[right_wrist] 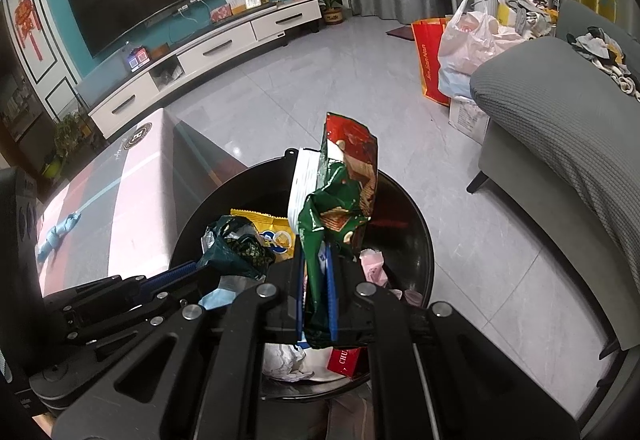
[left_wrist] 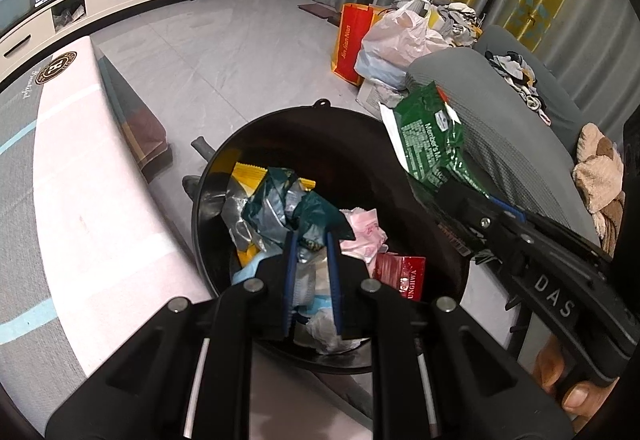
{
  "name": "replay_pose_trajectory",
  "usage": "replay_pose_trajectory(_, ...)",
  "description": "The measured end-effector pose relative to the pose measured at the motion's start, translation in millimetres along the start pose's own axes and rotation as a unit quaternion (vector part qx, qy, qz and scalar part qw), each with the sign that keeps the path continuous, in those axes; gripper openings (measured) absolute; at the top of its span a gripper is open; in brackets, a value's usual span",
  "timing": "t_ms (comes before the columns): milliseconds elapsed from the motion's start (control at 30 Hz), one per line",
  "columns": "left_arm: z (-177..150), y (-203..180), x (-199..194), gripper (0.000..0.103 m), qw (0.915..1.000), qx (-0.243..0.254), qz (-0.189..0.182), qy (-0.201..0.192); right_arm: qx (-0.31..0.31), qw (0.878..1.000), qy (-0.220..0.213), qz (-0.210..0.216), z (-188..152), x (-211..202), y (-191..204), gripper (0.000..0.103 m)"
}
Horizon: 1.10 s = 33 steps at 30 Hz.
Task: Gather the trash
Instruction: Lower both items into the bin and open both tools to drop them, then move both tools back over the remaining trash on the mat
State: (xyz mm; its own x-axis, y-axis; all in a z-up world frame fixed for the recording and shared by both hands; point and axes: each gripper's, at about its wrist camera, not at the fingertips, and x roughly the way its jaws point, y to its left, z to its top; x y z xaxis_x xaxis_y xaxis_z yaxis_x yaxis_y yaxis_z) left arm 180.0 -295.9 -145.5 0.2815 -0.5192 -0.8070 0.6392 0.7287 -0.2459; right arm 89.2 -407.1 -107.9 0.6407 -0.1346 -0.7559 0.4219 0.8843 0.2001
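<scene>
My left gripper was clamped on a crumpled dark teal wrapper, held above the open mouth of the black trash bin. My right gripper was clamped on a green and red snack bag, which stood upright over the same bin with a white packet pressed against its left side; whether that packet was also caught between the pads was unclear. Inside the bin lay a yellow wrapper, a pink crumpled wrapper, a red carton and white paper. The bin stood on the grey tiled floor between the pink-topped table and the grey sofa.
</scene>
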Motion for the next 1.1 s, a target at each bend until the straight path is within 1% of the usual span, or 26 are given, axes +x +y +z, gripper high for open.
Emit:
replay_pose_trajectory(267,0,2,0,0.016,1.0,-0.005,0.002,0.001,0.001,1.0,0.004,-0.001,0,1,0,0.01)
replay_pose_trajectory(367,-1,3,0,0.017,1.0,-0.007,0.003,0.001,0.002,1.0,0.006,-0.002,0,2,-1,0.012)
replay_pose_trajectory(467,0,3,-1,0.017,0.9999,-0.01,0.003,-0.001,0.004,1.0,0.006,-0.003,-1,2,-3,0.016)
replay_pose_trajectory(567,0,5,-3,0.021,0.9999,-0.013,0.002,-0.006,0.006,1.0,0.004,-0.005,-1,1,-3,0.017)
replay_pose_trajectory(667,1,6,-6,0.029,0.9997,-0.017,0.0,-0.015,0.006,1.0,0.0,-0.004,-1,0,-4,0.018)
replay_pose_trajectory(767,1,5,-11,0.034,0.9995,-0.016,-0.003,-0.026,0.006,1.0,-0.007,-0.005,0,-3,-4,0.02)
replay_pose_trajectory(800,1,5,-14,0.038,0.9994,-0.017,-0.004,-0.031,0.006,1.0,-0.01,-0.006,0,-5,-4,0.022)
replay_pose_trajectory(833,2,5,-16,0.044,0.9993,-0.017,-0.004,-0.034,0.007,1.0,-0.014,-0.007,1,-7,-4,0.025)
replay_pose_trajectory(867,1,4,-20,0.047,0.9991,-0.016,-0.003,-0.039,0.008,1.0,-0.019,-0.007,1,-9,-4,0.026)
replay_pose_trajectory(933,0,3,-29,0.058,0.9986,-0.011,0.001,-0.052,0.01,0.999,-0.03,-0.005,2,-15,-3,0.031)
replay_pose_trajectory(967,-2,3,-35,0.061,0.9982,-0.007,0.005,-0.059,0.01,0.999,-0.034,-0.004,3,-17,-1,0.032)
replay_pose_trajectory(1000,-4,3,-41,0.069,0.9976,-0.004,0.011,-0.069,0.01,0.999,-0.039,-0.002,4,-19,1,0.035)
replay_pose_trajectory(1033,-4,4,-47,0.077,0.997,-0.002,0.016,-0.075,0.009,0.999,-0.044,0.0,4,-22,3,0.038)
replay_pose_trajectory(1067,-7,7,-54,0.08,0.9963,-0.002,0.022,-0.083,0.009,0.999,-0.051,0.002,4,-25,6,0.041)
replay_pose_trajectory(1100,-9,11,-61,0.085,0.9955,-0.005,0.027,-0.091,0.008,0.998,-0.056,0.005,4,-28,10,0.048)
